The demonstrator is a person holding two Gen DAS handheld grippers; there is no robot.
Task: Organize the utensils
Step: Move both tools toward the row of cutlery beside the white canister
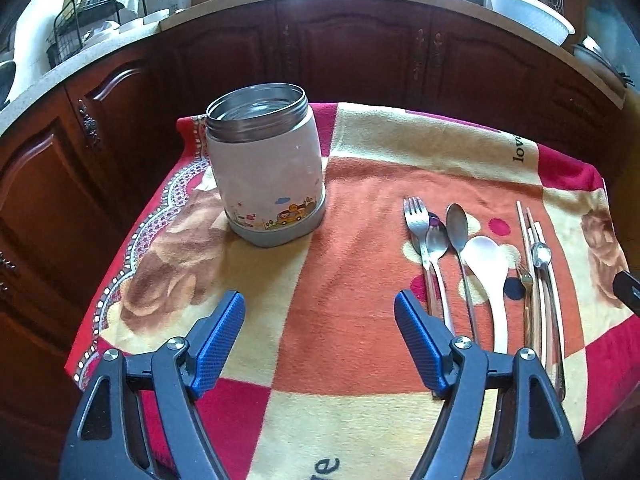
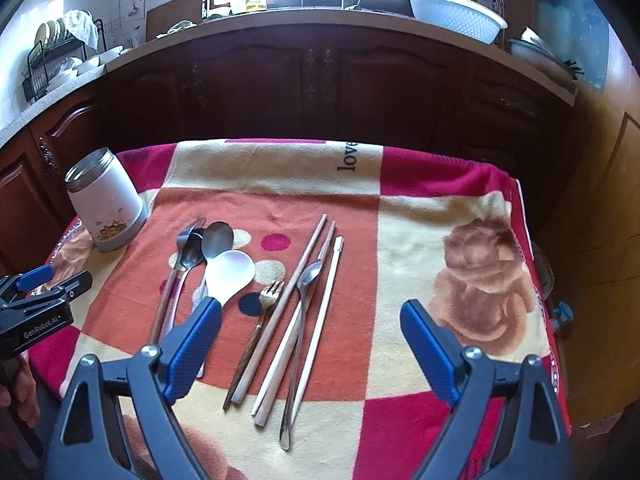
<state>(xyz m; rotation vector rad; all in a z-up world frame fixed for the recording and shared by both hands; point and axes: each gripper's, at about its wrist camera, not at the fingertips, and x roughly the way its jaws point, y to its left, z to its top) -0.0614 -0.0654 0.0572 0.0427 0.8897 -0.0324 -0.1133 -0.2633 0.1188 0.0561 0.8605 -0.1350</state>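
Steel forks, spoons, a white plastic ladle and wooden chopsticks lie side by side on a fleecy blanket printed "love". A cartoon-printed steel jar stands open, well left. Both grippers, left marked "GenRobot.AI" and right, gape wide, holding nothing.

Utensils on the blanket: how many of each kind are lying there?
Forks: 2
Metal spoons: 3
White plastic spoon: 1
Chopsticks: 3 (counting the tips that show)
Total: 9
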